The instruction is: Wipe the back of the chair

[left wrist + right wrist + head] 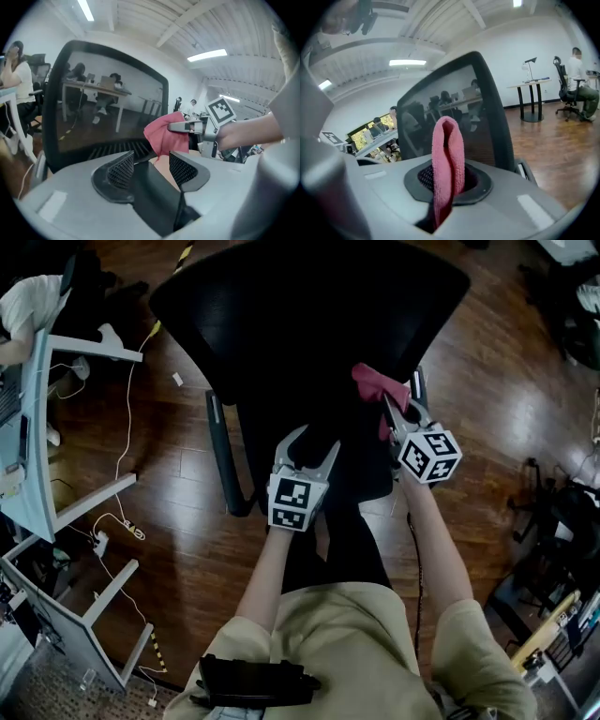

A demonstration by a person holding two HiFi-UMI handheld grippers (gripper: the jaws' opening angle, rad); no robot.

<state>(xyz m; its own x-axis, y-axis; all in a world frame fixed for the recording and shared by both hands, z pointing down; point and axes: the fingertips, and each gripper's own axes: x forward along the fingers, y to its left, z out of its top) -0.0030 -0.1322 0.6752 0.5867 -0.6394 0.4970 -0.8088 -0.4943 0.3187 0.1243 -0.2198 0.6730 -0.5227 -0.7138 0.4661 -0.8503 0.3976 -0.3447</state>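
Below, a dark wooden floor point(487, 399) fills the head view, and on it stands a black office chair point(309, 315) with its broad mesh back toward the top of that view and its seat toward the person. One thin armrest point(220, 451) runs down the chair's left side. White desks point(94, 348) stand well apart from the chair at the left edge, and a white cable point(127, 427) trails over the floor between them and the chair. The person's beige shirt point(356, 652) takes up the bottom of the view, with both bare forearms reaching forward over the seat.

The left gripper point(307, 439) hangs over the rear of the seat, below the back. In its own view the left gripper point(147, 171) has its jaws spread wide with nothing between the ribbed pads.

The right gripper point(389, 401) sits further forward, at the lower right part of the chair's back. Its jaws are clamped on a pink cloth point(378, 383). In the right gripper view the cloth point(447, 150) stands up from the pads as a folded loop in front of the mesh back point(454, 93). The left gripper view shows the cloth point(161, 133) bunched just beside the right edge of the back's frame point(108, 93). Whether it touches the mesh cannot be told.
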